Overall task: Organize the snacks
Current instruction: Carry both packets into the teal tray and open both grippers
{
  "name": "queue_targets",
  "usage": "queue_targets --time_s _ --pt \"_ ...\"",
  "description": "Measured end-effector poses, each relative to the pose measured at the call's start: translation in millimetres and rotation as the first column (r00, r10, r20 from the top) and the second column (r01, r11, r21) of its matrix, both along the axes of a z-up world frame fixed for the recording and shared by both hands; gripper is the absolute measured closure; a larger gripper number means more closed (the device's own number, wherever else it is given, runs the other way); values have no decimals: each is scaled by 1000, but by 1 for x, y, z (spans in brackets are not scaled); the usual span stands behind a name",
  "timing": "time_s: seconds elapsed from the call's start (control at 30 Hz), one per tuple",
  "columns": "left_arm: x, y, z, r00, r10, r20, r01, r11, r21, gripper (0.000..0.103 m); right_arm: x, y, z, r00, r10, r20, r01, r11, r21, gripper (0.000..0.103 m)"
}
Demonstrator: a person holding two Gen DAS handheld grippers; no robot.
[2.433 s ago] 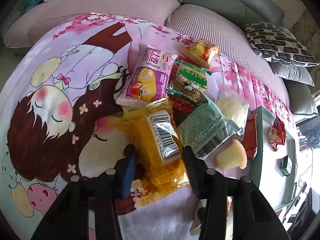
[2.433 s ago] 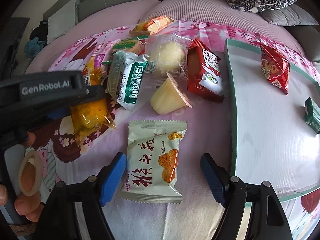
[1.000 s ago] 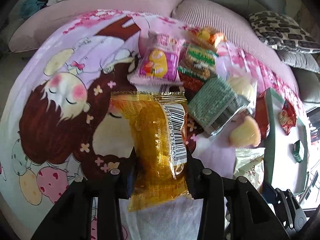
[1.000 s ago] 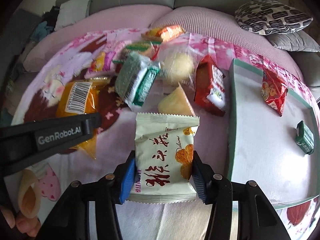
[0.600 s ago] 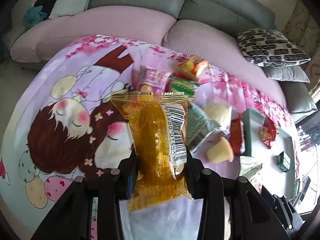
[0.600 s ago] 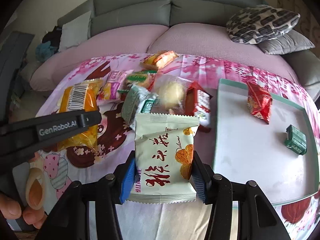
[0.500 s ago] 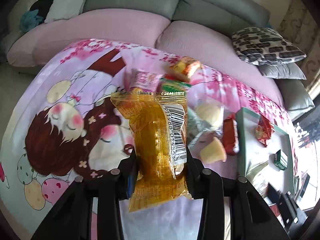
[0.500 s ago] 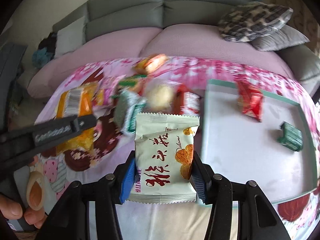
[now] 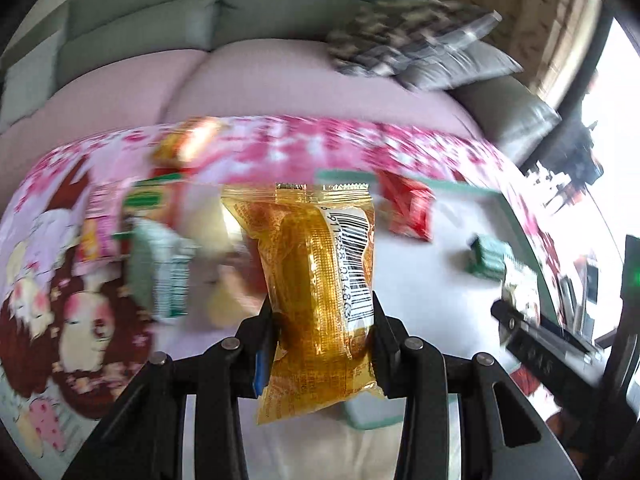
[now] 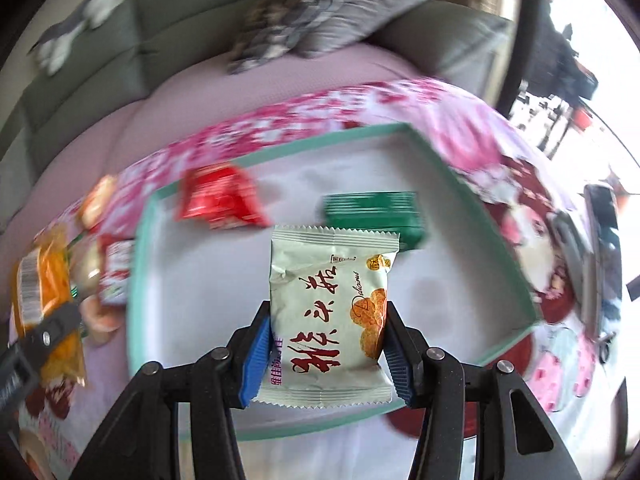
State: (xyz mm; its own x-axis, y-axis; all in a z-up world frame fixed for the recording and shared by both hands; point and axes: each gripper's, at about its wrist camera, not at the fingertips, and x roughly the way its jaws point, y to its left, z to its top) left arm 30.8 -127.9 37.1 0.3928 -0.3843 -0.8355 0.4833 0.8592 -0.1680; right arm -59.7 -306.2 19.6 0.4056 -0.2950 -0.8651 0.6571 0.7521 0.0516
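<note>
My left gripper [image 9: 320, 340] is shut on an orange-yellow snack packet with a barcode [image 9: 316, 272] and holds it in the air, at the left edge of the white tray. My right gripper [image 10: 325, 354] is shut on a pale green cookie packet with red characters [image 10: 328, 312] and holds it above the white tray with a teal rim [image 10: 136, 256]. A red packet [image 10: 218, 200] and a green packet [image 10: 374, 210] lie in the tray. The tray also shows in the left wrist view [image 9: 440, 280].
Several loose snacks [image 9: 160, 264] lie on the pink cartoon-print cloth left of the tray. A grey sofa with patterned cushions [image 10: 304, 8] runs behind. The left gripper with its orange packet shows at the left of the right wrist view [image 10: 40, 292]. Both views are motion-blurred.
Both grippers closed on their packets, lifted them off the cloth and swung right. The right one now holds its packet over the tray.
</note>
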Motion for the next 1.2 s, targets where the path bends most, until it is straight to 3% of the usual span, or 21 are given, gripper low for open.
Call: queue_targets --time_s 0.27,0.53,0.6,0.67,0.73,0.87,0.93,1.03,1.2 --pt "-17 -48 -15 994 -111 -9 111 994 -8 61 -26 -47 -12 993 -114 -6 114 993 41 49" --pt "-19 -63 -30 991 -129 -29 130 991 29 58 -25 -50 -17 994 -113 -13 114 992 54 49" --pt "-17 -62 -29 993 -118 -33 119 993 23 40 -24 -49 -17 994 -112 -12 112 992 57 49" --pt "-16 -60 -29 993 -113 -41 114 993 12 30 -25 -50 -18 994 -112 -11 112 992 61 49" --pt "-16 -56 -26 993 -109 -38 109 994 6 29 -25 -50 -18 994 -110 -13 111 992 64 48" --pt "-15 -51 -21 996 -89 -19 89 996 13 21 -24 -51 -20 994 -105 -13 105 992 73 35" --pt "-12 -47 -19 997 -71 -14 72 997 11 20 -24 -49 -18 996 -94 -6 94 993 72 33" --pt "-7 -41 -16 999 -37 -2 37 999 17 19 -21 -46 -16 997 -78 3 78 995 60 20" --pt "1 -29 -15 1000 24 11 -25 999 35 18 -14 -33 -13 999 -31 10 30 998 50 14"
